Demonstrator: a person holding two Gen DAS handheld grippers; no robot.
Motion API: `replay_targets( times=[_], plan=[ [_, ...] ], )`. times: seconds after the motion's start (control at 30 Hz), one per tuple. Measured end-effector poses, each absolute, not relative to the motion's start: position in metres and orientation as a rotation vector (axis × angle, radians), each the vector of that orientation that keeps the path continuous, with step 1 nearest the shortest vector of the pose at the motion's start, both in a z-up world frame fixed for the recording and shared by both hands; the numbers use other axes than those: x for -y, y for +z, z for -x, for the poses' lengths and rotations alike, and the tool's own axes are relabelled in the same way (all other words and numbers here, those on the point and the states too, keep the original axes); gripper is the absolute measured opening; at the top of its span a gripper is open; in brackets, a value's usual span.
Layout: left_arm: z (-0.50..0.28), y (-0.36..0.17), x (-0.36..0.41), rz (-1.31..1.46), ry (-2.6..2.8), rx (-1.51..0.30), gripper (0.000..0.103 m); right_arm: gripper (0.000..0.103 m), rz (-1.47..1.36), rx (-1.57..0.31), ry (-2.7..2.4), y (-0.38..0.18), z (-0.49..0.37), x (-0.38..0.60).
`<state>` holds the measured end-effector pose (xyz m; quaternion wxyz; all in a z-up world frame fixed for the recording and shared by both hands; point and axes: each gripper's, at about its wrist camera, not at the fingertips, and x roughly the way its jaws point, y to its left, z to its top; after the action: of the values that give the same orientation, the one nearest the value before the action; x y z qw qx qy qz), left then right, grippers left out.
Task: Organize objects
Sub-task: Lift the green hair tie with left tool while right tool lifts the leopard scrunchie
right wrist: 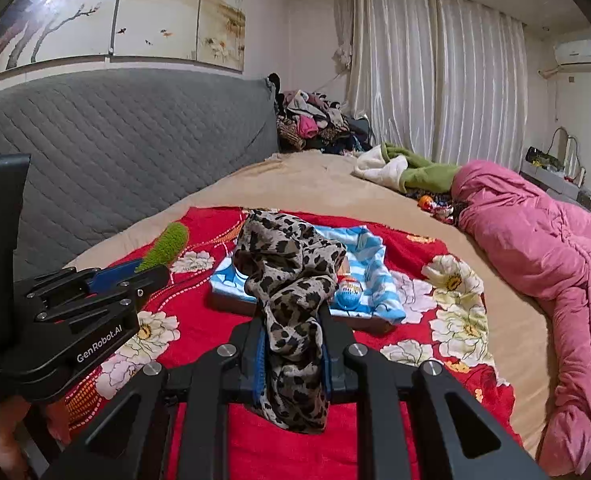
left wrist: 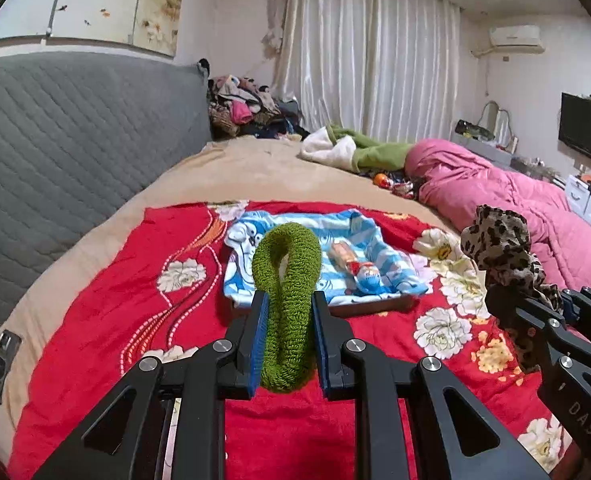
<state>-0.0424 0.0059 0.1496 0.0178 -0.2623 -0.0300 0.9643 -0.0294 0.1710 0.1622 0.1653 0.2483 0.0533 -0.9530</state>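
The left gripper (left wrist: 289, 300) pinches a looped, nubbly green knit band (left wrist: 289, 276), the right gripper (right wrist: 293, 320) clamps a limp leopard-print chiffon scrunchie (right wrist: 291, 280), above a red floral blanket (left wrist: 107, 320) on the bed.

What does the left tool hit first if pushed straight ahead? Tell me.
Probably the blue striped cloth on the tray, ahead beyond the left tool, which is shut on the green scrunchie. Depth is uncertain; the red blanket might come first.
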Motion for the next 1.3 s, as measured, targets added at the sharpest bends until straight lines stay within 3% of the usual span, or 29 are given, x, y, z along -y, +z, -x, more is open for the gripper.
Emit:
replay_targets(
  times=[0.63, 1.3],
  plan=[
    [0.068, 0.191, -0.006, 0.719, 3.032, 0.057, 0.022, 0.021, -0.577, -0.167, -2.736, 0.206, 0.044, -0.158],
    [0.15, 0.181, -0.005, 0.737, 3.032, 0.064, 0.022, 0.021, -0.592, -0.125, -2.738, 0.196, 0.126, -0.156]
  ],
)
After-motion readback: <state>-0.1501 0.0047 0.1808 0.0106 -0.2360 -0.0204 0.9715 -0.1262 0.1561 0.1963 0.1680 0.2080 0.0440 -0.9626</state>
